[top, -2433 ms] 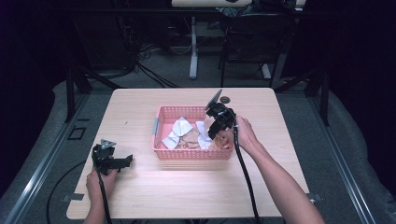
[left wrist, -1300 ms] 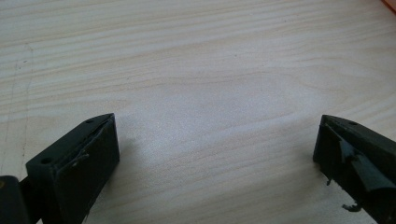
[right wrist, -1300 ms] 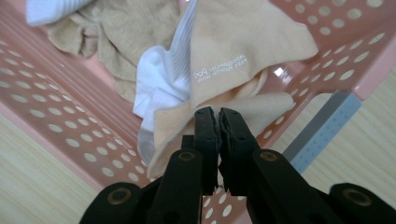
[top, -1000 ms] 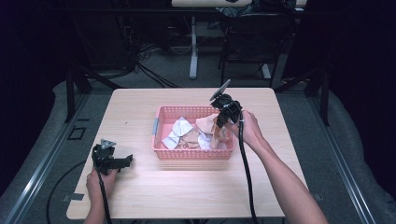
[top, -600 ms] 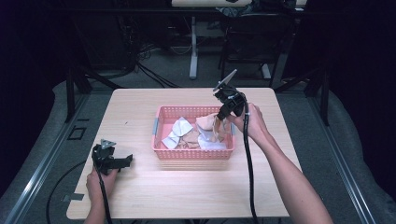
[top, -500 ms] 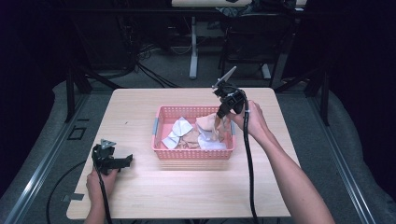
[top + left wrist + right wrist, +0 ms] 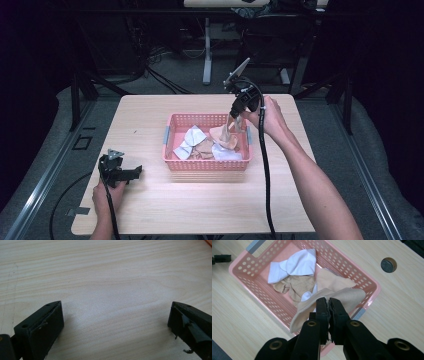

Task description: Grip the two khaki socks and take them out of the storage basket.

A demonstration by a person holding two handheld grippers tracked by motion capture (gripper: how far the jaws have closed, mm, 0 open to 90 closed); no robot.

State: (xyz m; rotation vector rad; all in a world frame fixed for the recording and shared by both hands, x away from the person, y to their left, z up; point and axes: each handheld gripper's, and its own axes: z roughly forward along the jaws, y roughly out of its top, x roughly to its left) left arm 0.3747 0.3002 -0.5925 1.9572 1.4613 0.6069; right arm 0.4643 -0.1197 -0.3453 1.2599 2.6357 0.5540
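While no writing reads | right tongs (image 7: pixel 328 305) pinch beige sock (image 7: pixel 342 296) | left tongs (image 7: pixel 115 322) wide

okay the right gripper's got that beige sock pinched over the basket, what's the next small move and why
Probably lift a little higher, then carry it toward the open table. The right gripper is shut on the beige sock, but the sock's lower end hangs inside the pink basket over the other socks. The left gripper rests open on the table, free to help.
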